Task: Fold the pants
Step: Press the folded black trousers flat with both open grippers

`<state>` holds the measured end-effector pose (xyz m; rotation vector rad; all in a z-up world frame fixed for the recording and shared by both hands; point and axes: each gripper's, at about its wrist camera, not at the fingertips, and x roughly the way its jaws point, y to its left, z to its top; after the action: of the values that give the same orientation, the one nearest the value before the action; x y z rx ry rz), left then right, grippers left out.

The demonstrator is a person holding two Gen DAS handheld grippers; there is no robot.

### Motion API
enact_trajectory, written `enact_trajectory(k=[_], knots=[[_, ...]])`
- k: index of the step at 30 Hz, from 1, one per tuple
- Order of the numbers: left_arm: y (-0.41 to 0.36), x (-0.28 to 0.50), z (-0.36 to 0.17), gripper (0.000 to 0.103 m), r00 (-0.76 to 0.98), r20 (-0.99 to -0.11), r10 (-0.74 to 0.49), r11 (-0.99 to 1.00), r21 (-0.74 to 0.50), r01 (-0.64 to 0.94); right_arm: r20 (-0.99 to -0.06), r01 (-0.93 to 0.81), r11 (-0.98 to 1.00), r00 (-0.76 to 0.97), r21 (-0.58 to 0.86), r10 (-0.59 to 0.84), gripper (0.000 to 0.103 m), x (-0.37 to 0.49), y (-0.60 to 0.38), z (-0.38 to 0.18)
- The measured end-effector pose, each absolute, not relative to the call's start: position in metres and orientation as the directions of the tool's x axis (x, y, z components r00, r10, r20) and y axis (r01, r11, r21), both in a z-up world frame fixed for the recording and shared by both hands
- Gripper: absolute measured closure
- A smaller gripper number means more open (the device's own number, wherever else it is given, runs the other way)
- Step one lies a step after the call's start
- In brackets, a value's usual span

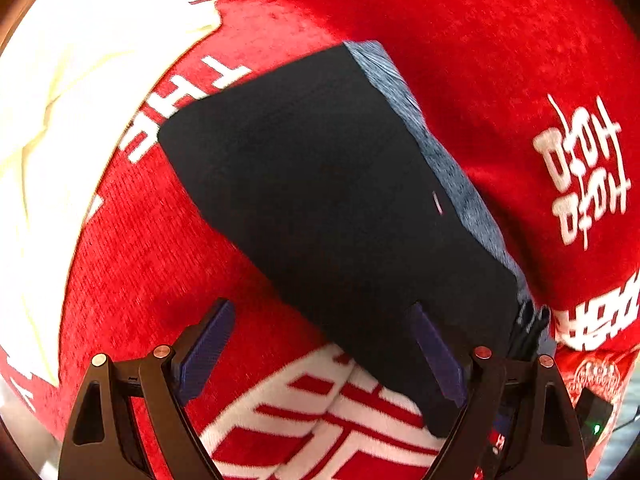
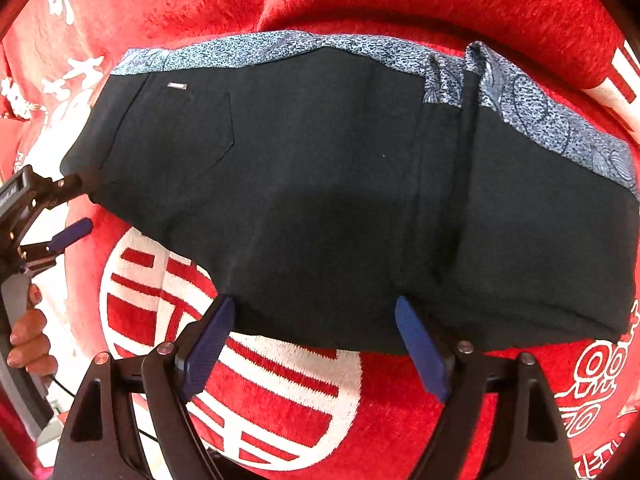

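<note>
The black pants point(image 2: 320, 200) lie folded into a compact block on the red blanket point(image 2: 380, 412), with a blue-grey patterned strip point(image 2: 280, 46) along the far edge. They also show in the left wrist view point(image 1: 320, 200). My right gripper point(image 2: 316, 344) is open, its blue pads at the near edge of the pants, gripping nothing. My left gripper point(image 1: 324, 352) is open at the pants' end, its right pad over the black cloth. It also shows in the right wrist view point(image 2: 76, 206), open at the pants' left corner.
The red blanket point(image 1: 168, 272) carries white characters and a round white emblem point(image 2: 224, 344). A cream white cloth point(image 1: 60, 120) lies at the left in the left wrist view. A small dark device with a green light point(image 1: 596, 424) sits at the right edge.
</note>
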<state>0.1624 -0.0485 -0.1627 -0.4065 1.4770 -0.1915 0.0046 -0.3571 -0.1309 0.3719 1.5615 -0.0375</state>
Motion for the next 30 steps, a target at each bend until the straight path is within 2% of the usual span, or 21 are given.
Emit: enact_trajectory(k=[15, 19, 22, 23, 24, 27, 29, 30], knots=[[-0.028, 0.190, -0.168, 0.012, 0.201, -0.842, -0.501, 0.834, -0.532, -0.146, -0.980, 0.238, 0.951, 0.024, 0.198, 0.198, 0.012, 0.022, -0.343, -0.138], [-0.030, 0.197, -0.158, 0.012, 0.247, -0.792, -0.559, 0.791, -0.598, -0.126, -0.980, 0.236, 0.951, 0.028, 0.200, 0.199, 0.012, 0.020, -0.342, -0.138], [-0.036, 0.202, -0.173, 0.012, 0.218, -0.812, -0.542, 0.807, -0.575, -0.132, -0.980, 0.234, 0.952, 0.031, 0.198, 0.196, 0.012, 0.018, -0.342, -0.138], [-0.037, 0.203, -0.177, 0.010, 0.229, -0.808, -0.544, 0.803, -0.580, -0.139, -0.981, 0.231, 0.953, 0.030, 0.195, 0.193, 0.012, 0.019, -0.341, -0.138], [-0.037, 0.203, -0.176, 0.001, 0.248, -0.790, -0.561, 0.788, -0.601, -0.132, -0.981, 0.230, 0.954, 0.029, 0.194, 0.193, 0.012, 0.019, -0.341, -0.138], [-0.045, 0.207, -0.172, 0.002, 0.246, -0.829, -0.503, 0.828, -0.543, -0.137, -0.980, 0.233, 0.952, 0.028, 0.198, 0.197, 0.012, 0.020, -0.342, -0.137], [-0.049, 0.205, -0.167, 0.018, 0.255, -0.869, -0.424, 0.876, -0.465, -0.131, -0.980, 0.230, 0.953, 0.026, 0.197, 0.197, 0.012, 0.021, -0.342, -0.133], [-0.052, 0.204, -0.166, 0.043, 0.253, -0.893, -0.372, 0.905, -0.410, -0.115, -0.980, 0.232, 0.952, 0.028, 0.200, 0.199, 0.012, 0.021, -0.343, -0.129]])
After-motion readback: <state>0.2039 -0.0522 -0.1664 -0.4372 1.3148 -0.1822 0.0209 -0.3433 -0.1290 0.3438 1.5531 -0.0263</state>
